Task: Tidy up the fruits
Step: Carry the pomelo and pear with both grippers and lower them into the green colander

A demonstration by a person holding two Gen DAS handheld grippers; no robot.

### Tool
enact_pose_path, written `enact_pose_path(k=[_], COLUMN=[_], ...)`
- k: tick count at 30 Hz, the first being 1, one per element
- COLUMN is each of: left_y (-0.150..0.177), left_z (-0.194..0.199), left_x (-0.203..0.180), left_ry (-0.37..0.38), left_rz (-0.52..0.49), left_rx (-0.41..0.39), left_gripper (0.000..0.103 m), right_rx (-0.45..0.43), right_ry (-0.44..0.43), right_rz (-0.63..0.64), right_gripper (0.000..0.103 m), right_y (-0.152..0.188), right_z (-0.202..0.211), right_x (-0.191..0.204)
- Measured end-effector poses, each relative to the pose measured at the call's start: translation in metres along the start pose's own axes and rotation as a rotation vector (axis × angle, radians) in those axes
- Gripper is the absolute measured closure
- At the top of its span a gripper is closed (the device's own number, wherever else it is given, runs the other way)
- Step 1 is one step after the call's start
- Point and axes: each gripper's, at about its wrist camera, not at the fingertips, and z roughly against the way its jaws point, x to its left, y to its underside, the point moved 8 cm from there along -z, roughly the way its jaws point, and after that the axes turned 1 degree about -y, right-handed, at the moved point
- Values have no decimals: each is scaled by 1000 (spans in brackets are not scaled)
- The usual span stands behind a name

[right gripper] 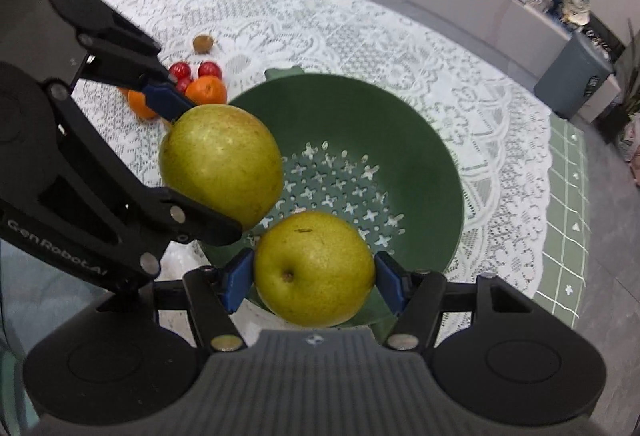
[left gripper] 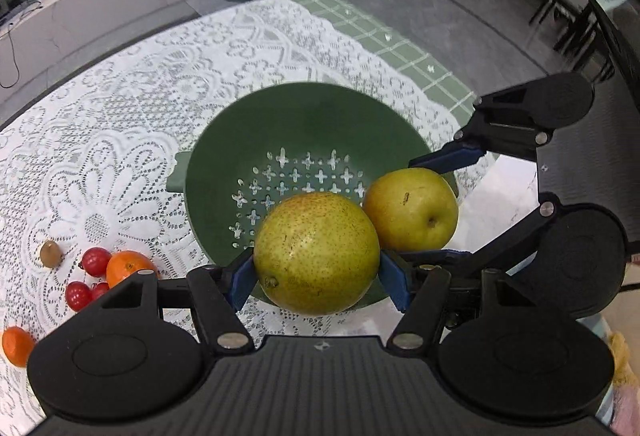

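Pears fill both grippers above one landmark, the dark green round plastic colander (left gripper: 224,171) with cross-shaped holes in its floor, which stands on a white lace tablecloth (left gripper: 132,107). The left gripper (left gripper: 316,272) has its blue-padded jaws pinching a large speckled yellow-green pear (left gripper: 316,252) by its sides, held over the colander's near rim in the left wrist view. The right gripper (right gripper: 314,276) likewise has its jaws pressed against the sides of a smaller, smoother yellow-green pear (right gripper: 314,268), with the fruit's dimpled end turned toward its camera, also over the colander's near rim. In the left wrist view the two pears sit just beside each other over the bowl, the smaller one (left gripper: 410,209) to the right of the larger; whether they touch cannot be told. No fruit shows on the colander's pierced floor. Left of the colander, on the lace, lies a loose cluster: an orange mandarin (left gripper: 128,266) nearest the bowl, three small red cherry tomatoes (left gripper: 95,262) beside it, a small brown kiwi (left gripper: 51,254) a little beyond them, and a second orange mandarin (left gripper: 16,346) farther out toward the edge of the left wrist view. Beyond the colander, a green checked cloth (left gripper: 384,39) shows under the lace's far edge.
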Motion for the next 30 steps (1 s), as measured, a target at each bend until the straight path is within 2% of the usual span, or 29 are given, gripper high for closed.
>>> enact_pose_path(k=[7, 13, 17, 30], left_y=[-5, -7, -5, -6], left_z=[-11, -24, -32, -48], left_x=[5, 12, 13, 17], left_ry=[6, -24, -16, -7], left_rz=[9, 19, 15, 14], left_rx=[59, 106, 129, 186], left_gripper=[29, 29, 29, 29], right_rx=[83, 134, 163, 204], right_ry=[-61, -83, -94, -107], right_rz=[24, 25, 30, 53], right_gripper=[41, 41, 41, 41], right_y=[-3, -2, -1, -1], right_z=[-20, -34, -40, -55], right_x=[-6, -10, -12, -13])
